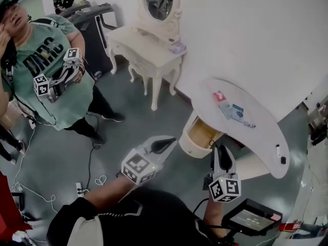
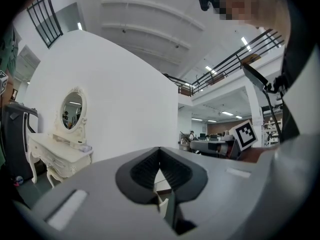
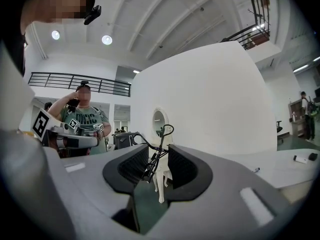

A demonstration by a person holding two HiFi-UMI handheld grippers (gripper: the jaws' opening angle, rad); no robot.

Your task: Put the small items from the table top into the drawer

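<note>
- Centrally, right gripper [image 1: 221,152]: jaws clamped on a thin black tool [image 3: 150,169] with loop handles, held near the front of the open drawer [image 1: 201,135].
- Left gripper [image 1: 163,145]: jaws closed together, empty, left of the drawer.
- Table [image 1: 266,142]: a packet [image 1: 220,96], a card [image 1: 237,111] and a pen [image 1: 248,123] lie on top.

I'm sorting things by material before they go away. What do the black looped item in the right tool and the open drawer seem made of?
Black looped item: probably metal, dark matte finish; its bars are thin, rigid and end in a ring. Drawer: cream, smooth painted front, likely wood; the inside looks tan and unpainted. Neither is certain.
</note>
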